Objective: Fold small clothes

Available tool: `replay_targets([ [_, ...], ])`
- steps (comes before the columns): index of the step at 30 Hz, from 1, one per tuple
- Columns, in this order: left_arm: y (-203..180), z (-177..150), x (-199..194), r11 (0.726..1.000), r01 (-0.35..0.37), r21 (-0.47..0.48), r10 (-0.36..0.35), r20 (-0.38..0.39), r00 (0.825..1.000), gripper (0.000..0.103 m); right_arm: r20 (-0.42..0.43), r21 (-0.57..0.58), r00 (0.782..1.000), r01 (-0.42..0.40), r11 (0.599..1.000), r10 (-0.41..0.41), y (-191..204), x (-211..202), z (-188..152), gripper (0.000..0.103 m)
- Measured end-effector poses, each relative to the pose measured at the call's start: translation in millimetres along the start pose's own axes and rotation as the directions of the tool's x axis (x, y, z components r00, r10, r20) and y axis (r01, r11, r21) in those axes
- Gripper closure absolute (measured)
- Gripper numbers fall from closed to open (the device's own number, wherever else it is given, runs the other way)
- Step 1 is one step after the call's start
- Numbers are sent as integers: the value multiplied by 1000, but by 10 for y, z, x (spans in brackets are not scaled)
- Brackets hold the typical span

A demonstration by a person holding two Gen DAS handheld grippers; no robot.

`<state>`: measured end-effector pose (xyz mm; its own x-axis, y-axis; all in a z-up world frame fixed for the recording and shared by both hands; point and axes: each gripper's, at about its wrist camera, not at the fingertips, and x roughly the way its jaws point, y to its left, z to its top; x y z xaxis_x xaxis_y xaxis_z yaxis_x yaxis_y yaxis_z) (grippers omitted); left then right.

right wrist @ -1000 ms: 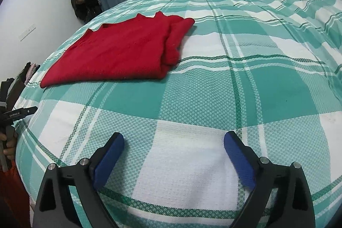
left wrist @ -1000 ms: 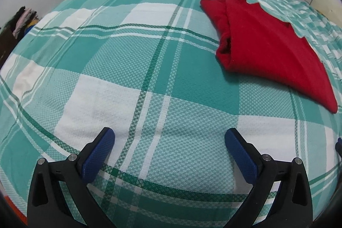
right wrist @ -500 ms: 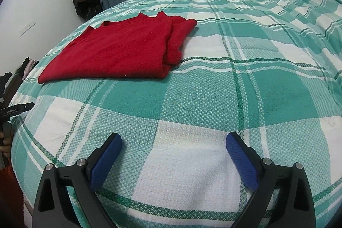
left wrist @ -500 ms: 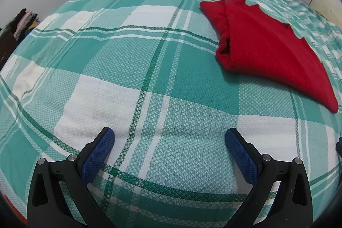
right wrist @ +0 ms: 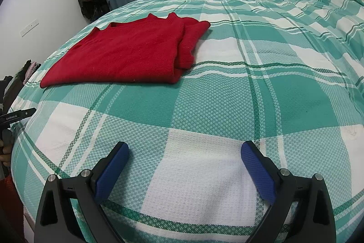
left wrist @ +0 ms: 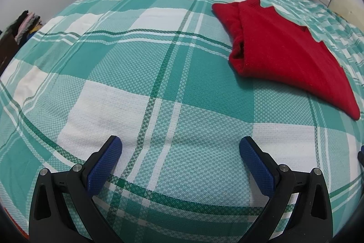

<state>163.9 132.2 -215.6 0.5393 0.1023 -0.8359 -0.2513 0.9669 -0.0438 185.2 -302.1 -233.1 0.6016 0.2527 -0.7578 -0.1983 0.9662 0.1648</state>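
Left wrist view: the left gripper (left wrist: 180, 145) hangs spread wide and empty over the bedspread (left wrist: 141, 65); the folded sweater (left wrist: 284, 54) lies ahead to its right, well apart.

Right wrist view: the right gripper (right wrist: 185, 150) is likewise spread and empty, the sweater (right wrist: 127, 54) ahead to its left.

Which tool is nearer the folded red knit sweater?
Too close to call. Left tool has the folded red knit sweater ahead to its right; right tool has it ahead to its left. Both open, well short of it.
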Motion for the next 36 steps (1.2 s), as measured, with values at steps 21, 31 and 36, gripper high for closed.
replay_targets([
  [21, -10, -24, -17, 1000, -4, 0, 4, 13, 1000, 0, 18, 66, 997, 77, 995, -79, 200, -289, 299, 4],
  [31, 2, -34, -19, 1000, 4, -4, -4, 27, 1000, 0, 106, 14, 992, 65, 998, -66, 1098, 369, 1342, 4],
  [36, -1, -9, -22, 1000, 1, -4, -1, 4, 1000, 0, -84, -163, 985, 138, 977, -153, 1423, 940, 1019, 7],
])
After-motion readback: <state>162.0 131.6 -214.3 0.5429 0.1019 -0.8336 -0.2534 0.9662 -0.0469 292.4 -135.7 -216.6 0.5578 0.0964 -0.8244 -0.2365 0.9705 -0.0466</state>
